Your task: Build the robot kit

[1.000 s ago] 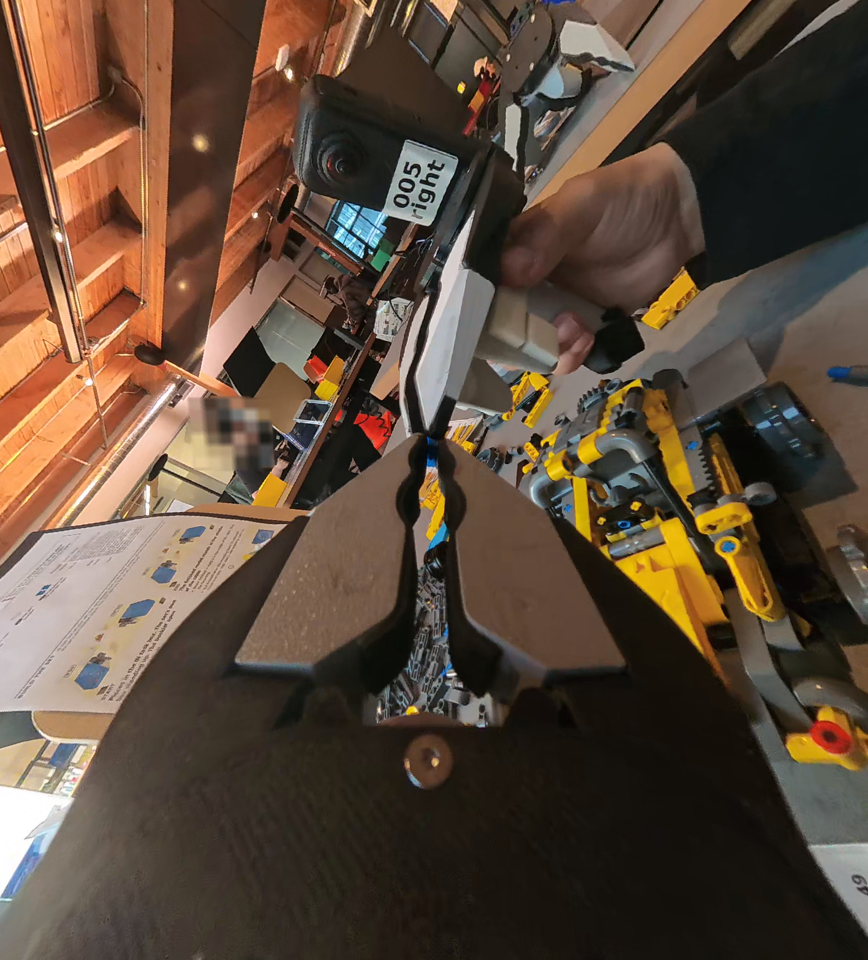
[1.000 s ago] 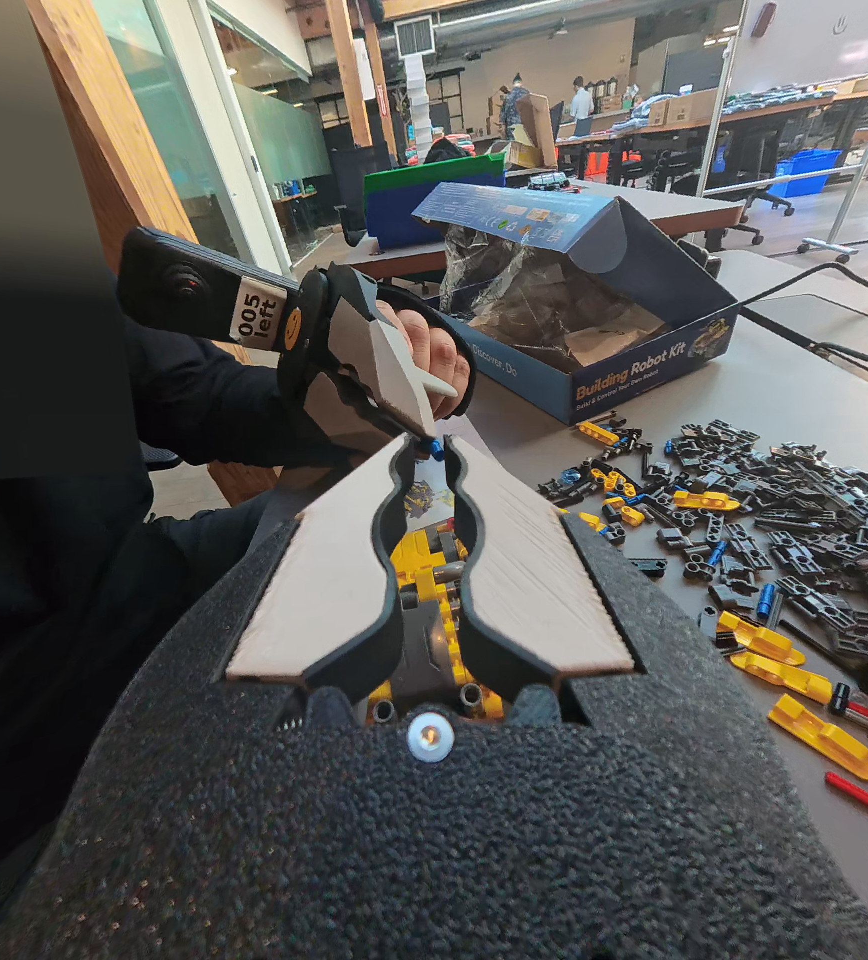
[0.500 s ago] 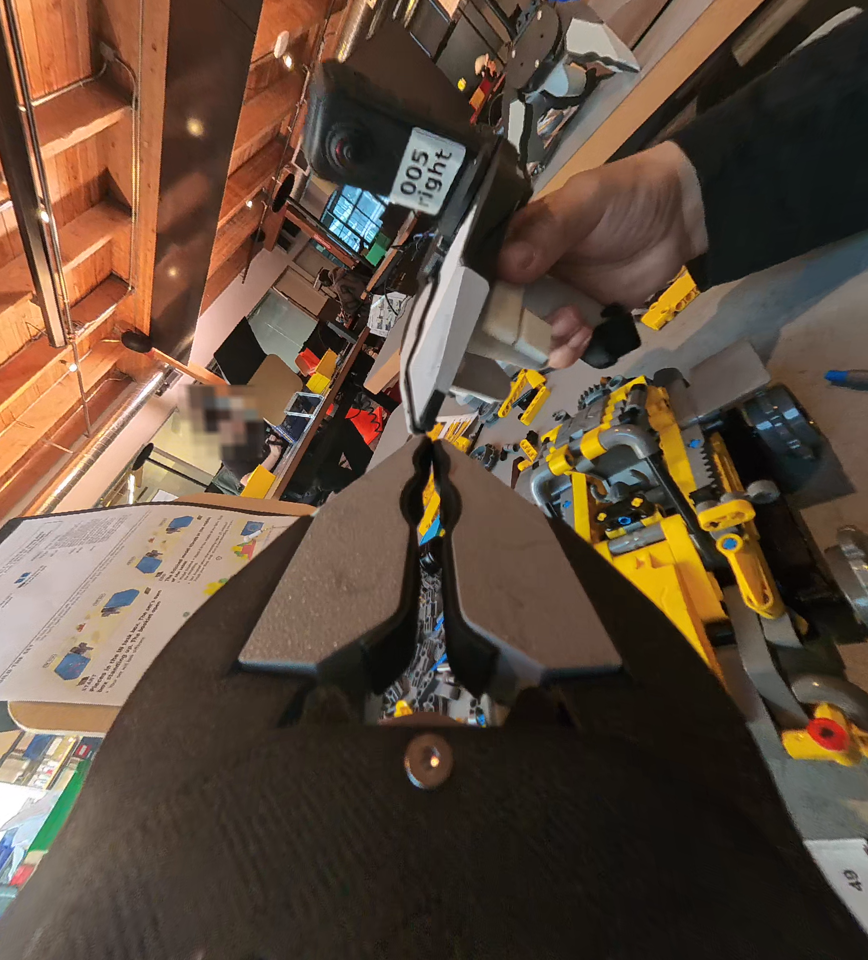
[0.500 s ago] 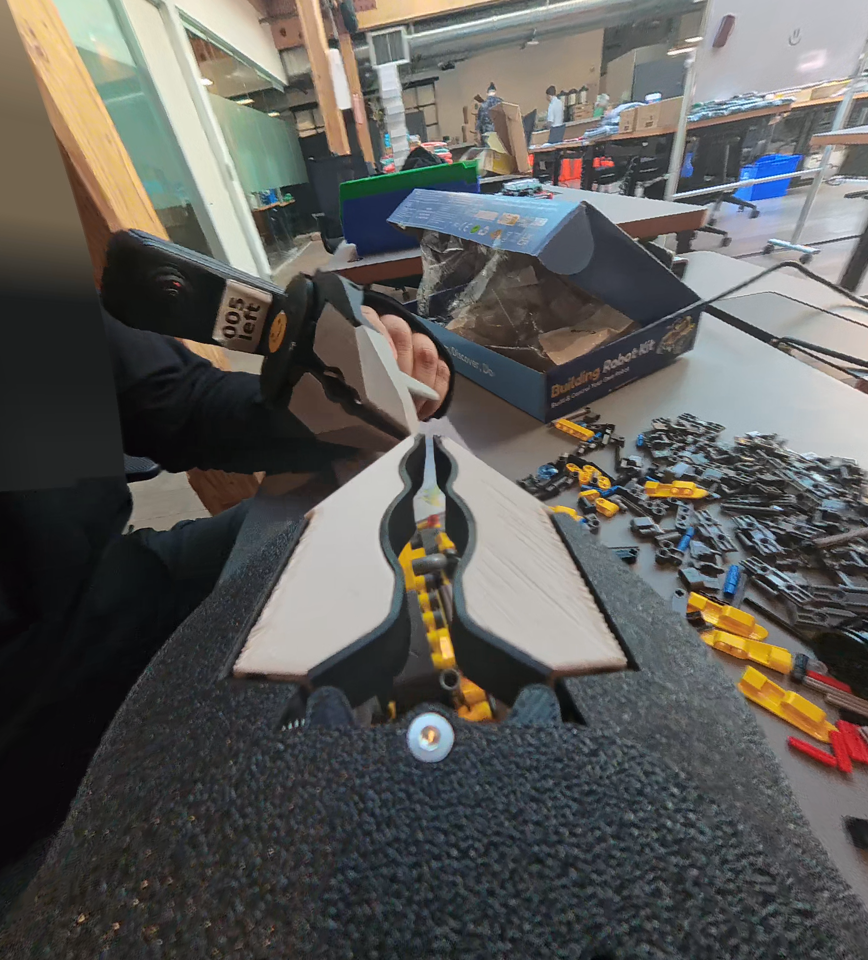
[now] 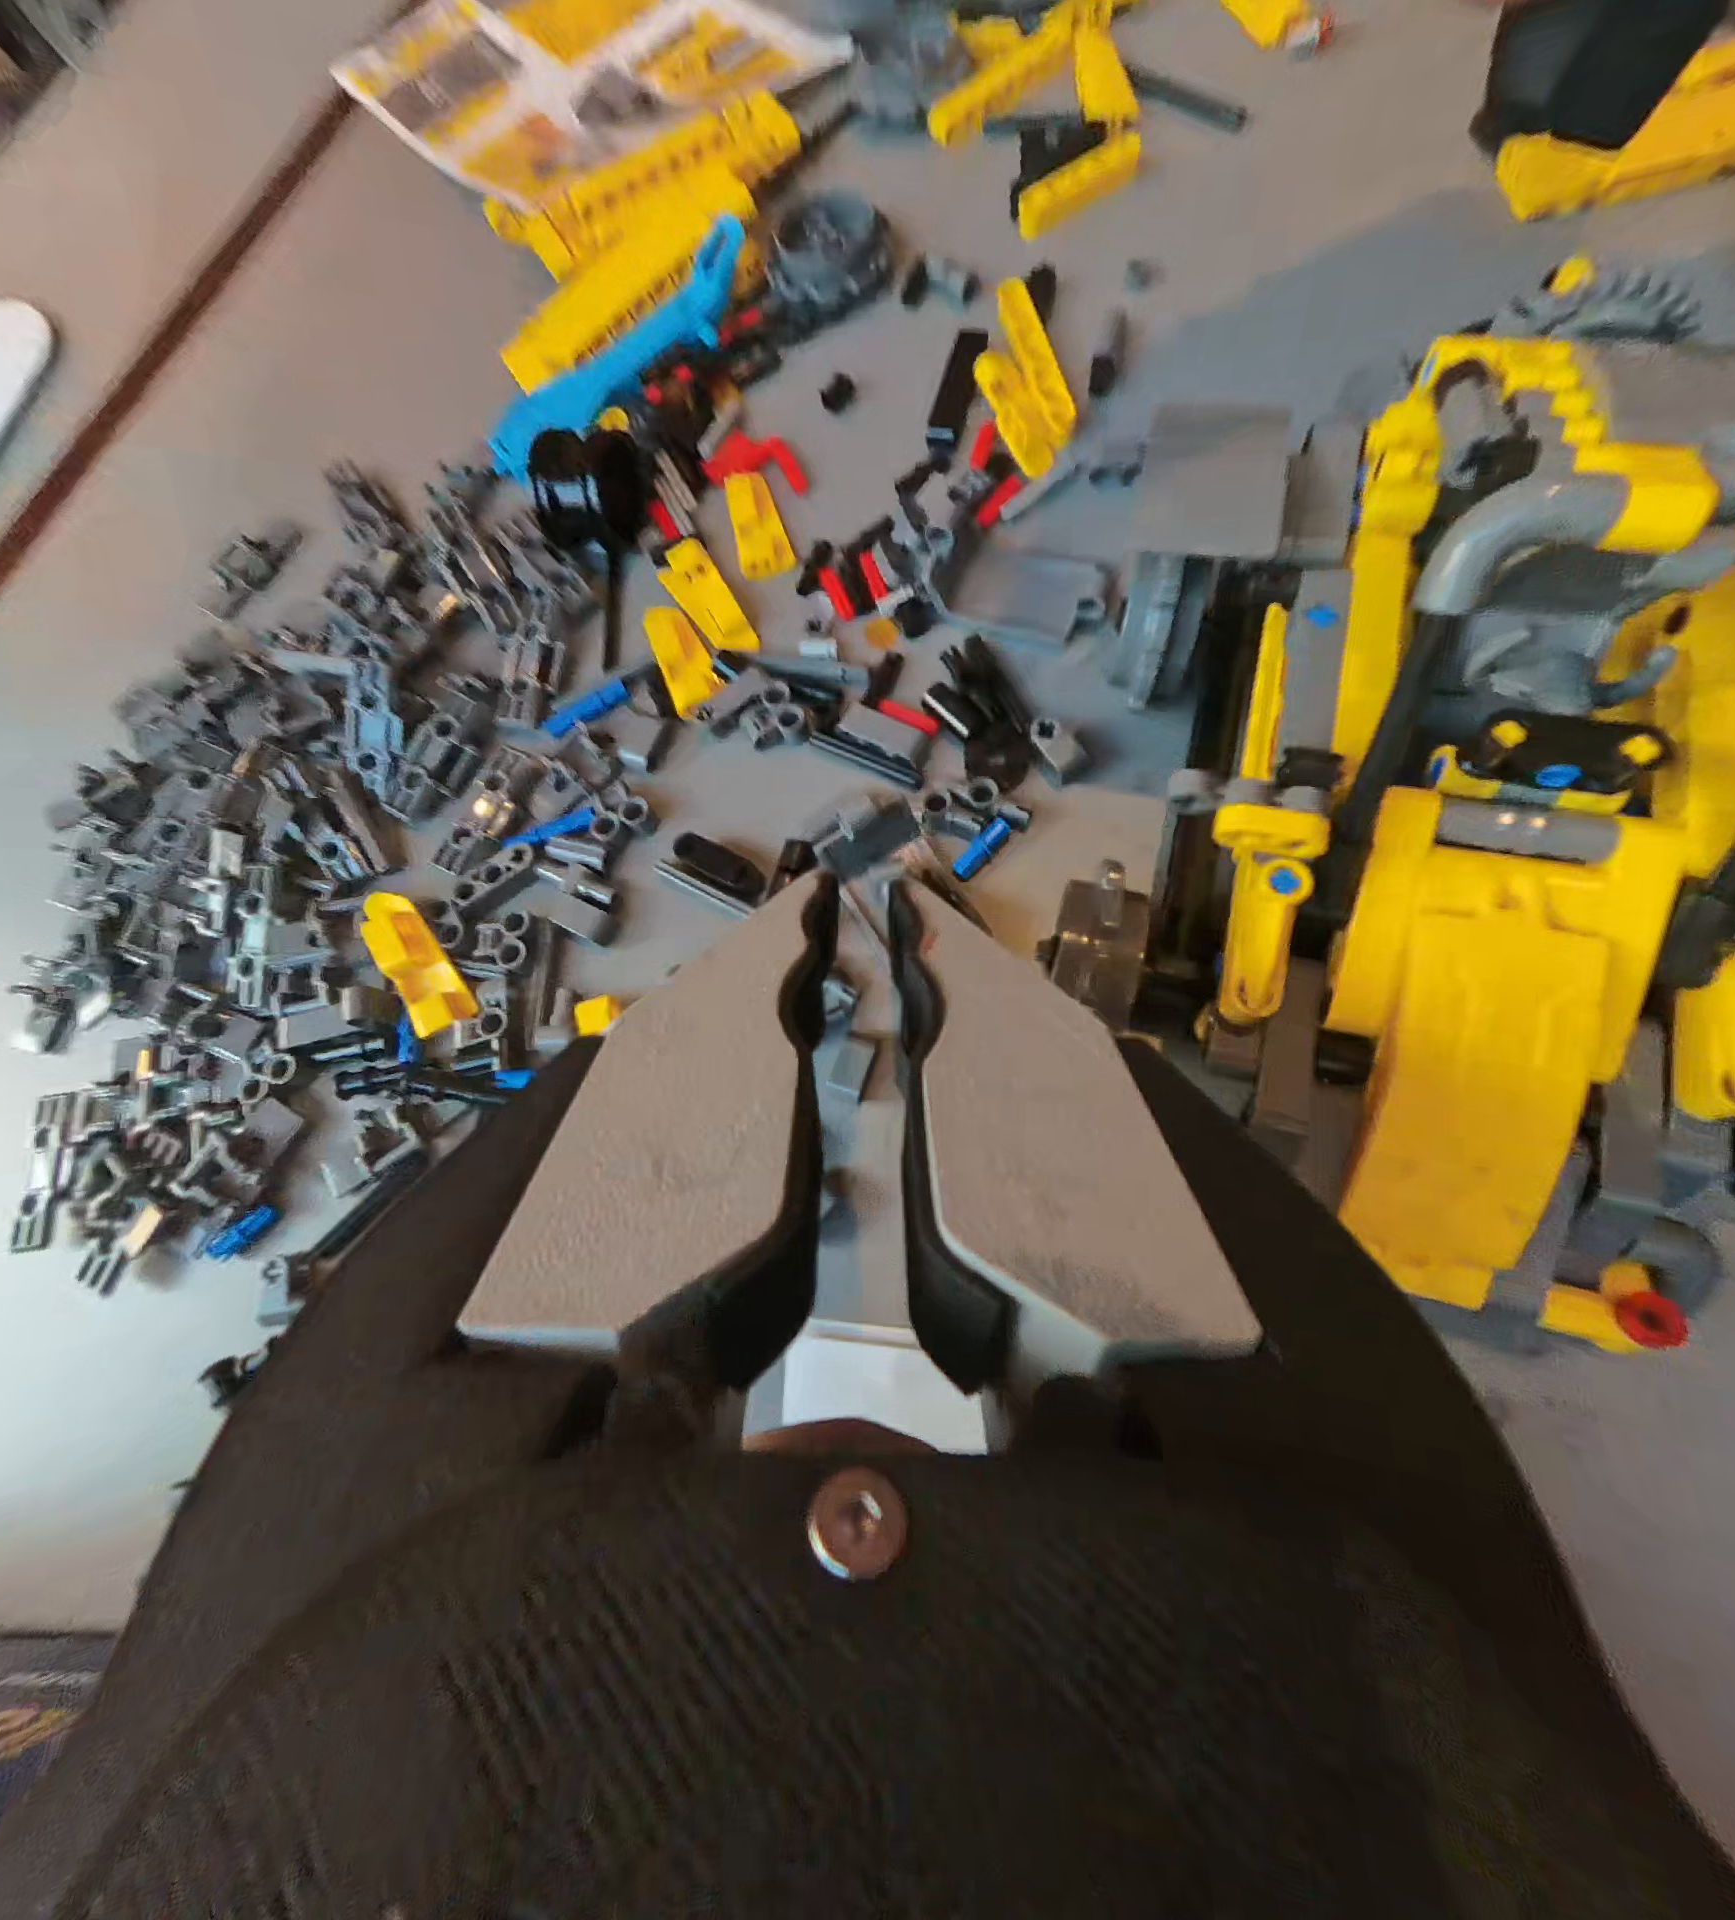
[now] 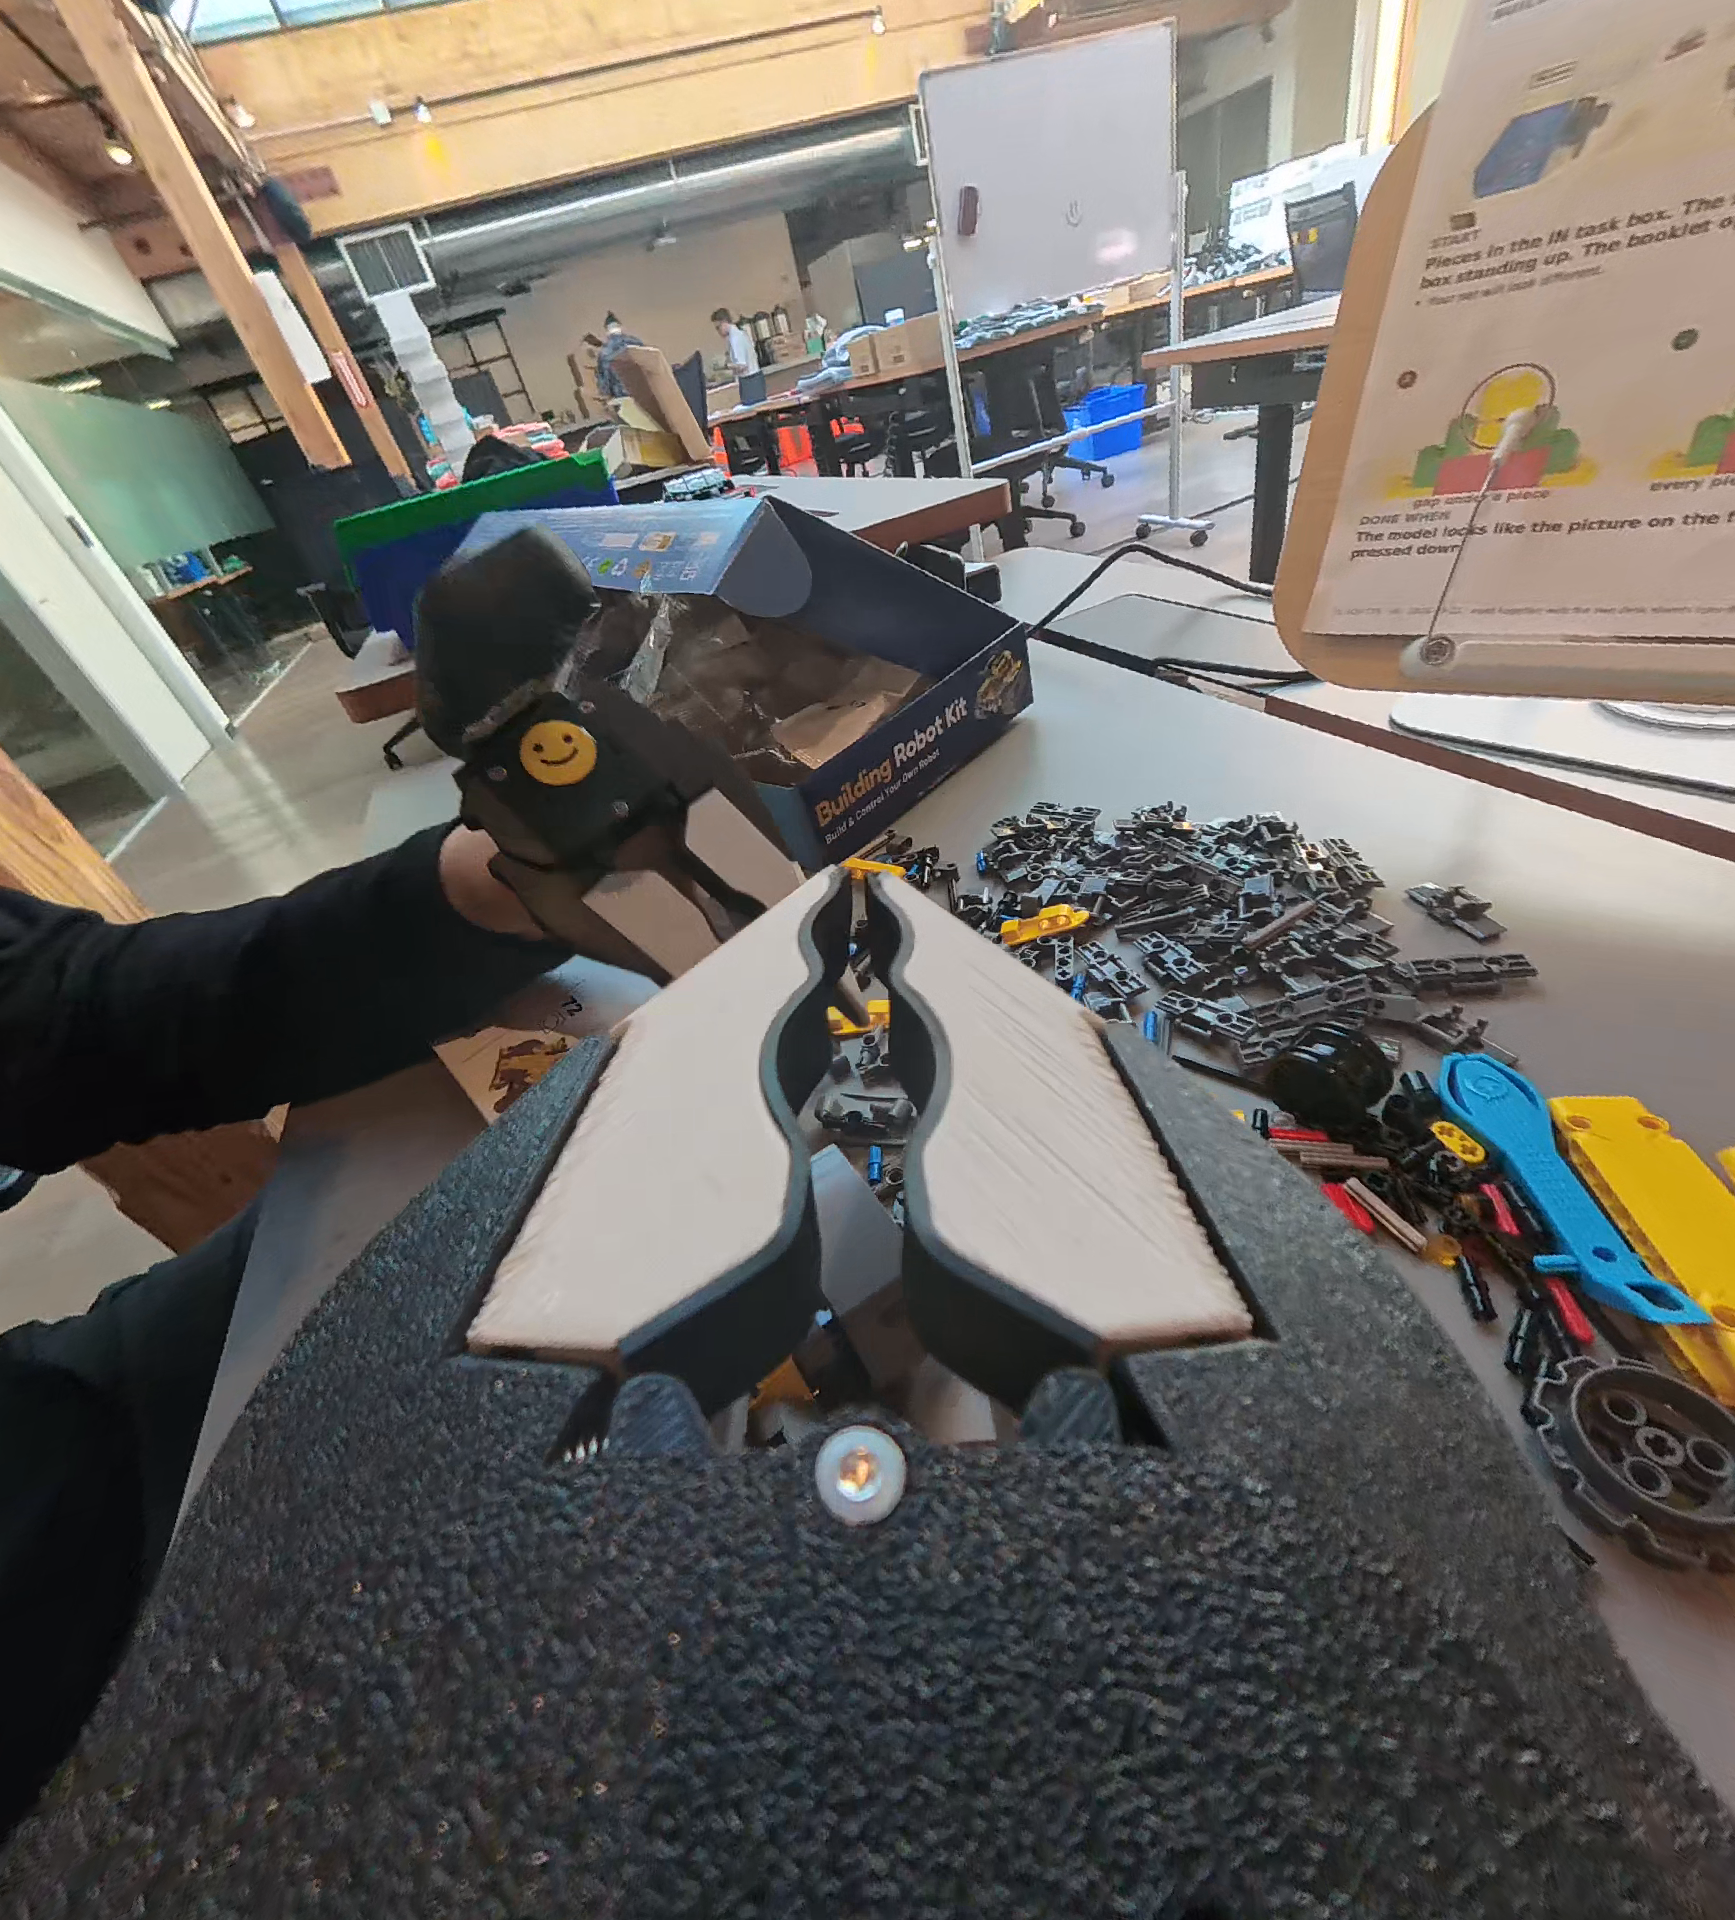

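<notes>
My left gripper (image 5: 858, 883) points down at the grey table over scattered building pieces. Its jaws stand a narrow gap apart. A small grey piece (image 5: 868, 836) sits right at the tips; the blur hides whether it is gripped. A half-built yellow and grey model (image 5: 1465, 935) stands just to the right. My right gripper (image 6: 850, 883) is shut, tips almost touching, held above the table; nothing clearly shows between them. The left gripper (image 6: 572, 821), held by a hand in a black sleeve, shows to its left, angled down.
A pile of dark grey pieces (image 5: 323, 831) lies left of the left gripper and also shows in the right wrist view (image 6: 1206, 914). A blue tool (image 6: 1549, 1195), yellow beams (image 6: 1694, 1247), a black wheel (image 6: 1663, 1465), an open blue box (image 6: 904, 727) and a standing instruction sheet (image 6: 1590, 364) surround it. Left tips to right tips: about 15 cm.
The two grippers have parted from tip to tip. My left gripper has swung down to face the table and its jaws have parted a little. My right gripper has shut and turned right.
</notes>
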Available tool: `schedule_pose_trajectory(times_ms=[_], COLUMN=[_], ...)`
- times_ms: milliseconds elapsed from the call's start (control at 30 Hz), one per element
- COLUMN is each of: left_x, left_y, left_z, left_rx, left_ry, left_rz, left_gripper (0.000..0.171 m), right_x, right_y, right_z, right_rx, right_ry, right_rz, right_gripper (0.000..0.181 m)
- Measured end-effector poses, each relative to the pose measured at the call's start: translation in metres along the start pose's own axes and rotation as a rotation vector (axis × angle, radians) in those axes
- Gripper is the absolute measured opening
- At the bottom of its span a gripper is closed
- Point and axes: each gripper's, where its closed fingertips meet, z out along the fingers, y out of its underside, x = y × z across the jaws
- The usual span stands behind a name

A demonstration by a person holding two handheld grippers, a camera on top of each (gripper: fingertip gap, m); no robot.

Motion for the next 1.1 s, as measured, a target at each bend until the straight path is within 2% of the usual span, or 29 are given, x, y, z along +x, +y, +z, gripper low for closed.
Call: schedule_pose_trajectory(times_ms=[167,233,300,467,600,667,733,900,967,1033,1100], left_x=[0.006,0.009,0.013,0.026,0.026,0.024,0.027,0.027,0.022,0.011,0.008], left_y=[0.008,0.0,-0.01,-0.002,0.007,0.011,0.011,0.01,0.01,0.003,-0.018], left_z=[0.011,0.009,0.007,0.021,0.031,0.036,0.036,0.038,0.038,0.033,0.018], left_rx=[-0.037,-0.04,-0.039,-0.165,-0.223,-0.248,-0.241,-0.213,-0.201,-0.147,-0.026], left_ry=[0.103,0.148,0.185,0.307,0.327,0.316,0.327,0.323,0.274,0.173,0.097], left_rz=[0.044,0.079,0.146,0.264,0.298,0.303,0.295,0.255,0.237,0.258,0.299], left_gripper=[0.012,0.014,0.006,0.005,0.006,0.006,0.001,0.001,0.001,0.001,0.001], right_x=[0.0,-0.001,-0.004,-0.01,-0.012,-0.012,-0.013,-0.011,-0.009,-0.007,-0.006], right_y=[-0.003,-0.003,-0.005,-0.006,-0.009,-0.01,-0.01,-0.008,-0.006,-0.004,-0.002], right_z=[-0.001,-0.002,-0.002,-0.001,-0.002,-0.003,-0.003,-0.002,-0.002,-0.001,0.0], right_rx=[0.017,0.019,0.028,0.027,0.038,0.042,0.045,0.035,0.028,0.019,0.008], right_ry=[-0.012,-0.02,-0.037,-0.052,-0.059,-0.062,-0.064,-0.056,-0.048,-0.039,-0.04], right_rz=[0.008,0.017,0.021,0.007,0.003,0.005,0.006,0.002,0.003,0.006,0.011], right_gripper=[0.0,0.0,0.0,0.0,0.0,0.0,0.0,0.0,0.0,0.0,0.0])
